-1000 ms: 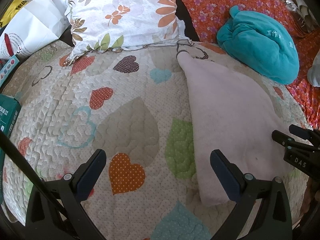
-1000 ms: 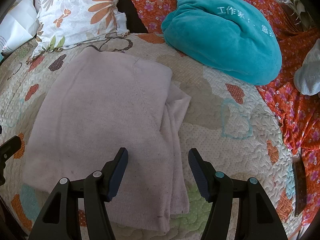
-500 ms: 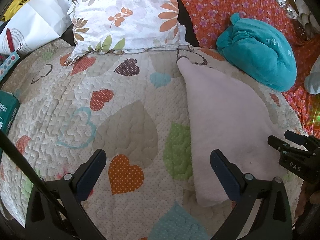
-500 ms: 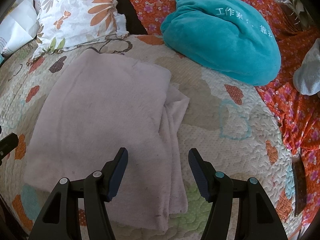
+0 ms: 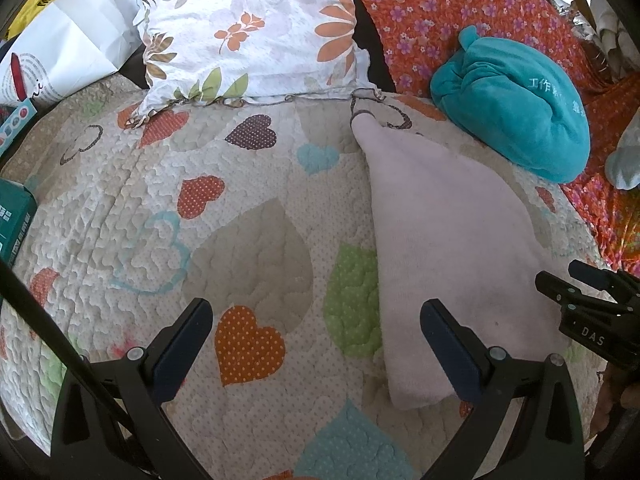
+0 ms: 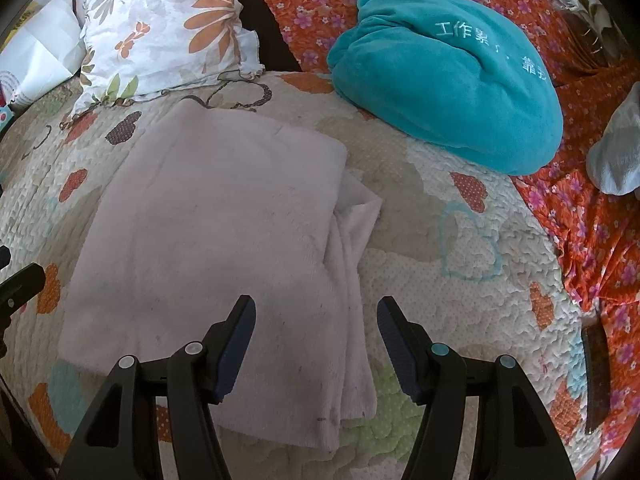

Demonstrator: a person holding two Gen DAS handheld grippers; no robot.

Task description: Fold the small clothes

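Cloth [image 6: 216, 216], pale pink and folded, lies flat on the quilt [image 5: 160, 208], near the teal bundle [image 6: 452, 80]. I see both claws, left [image 5: 316, 344] and right [image 6: 316, 340], open and empty above it.

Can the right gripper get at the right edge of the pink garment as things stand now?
Probably yes. The right gripper is open and empty, just above the pink garment, whose layered right edge lies bare on the quilt. Nothing blocks it.
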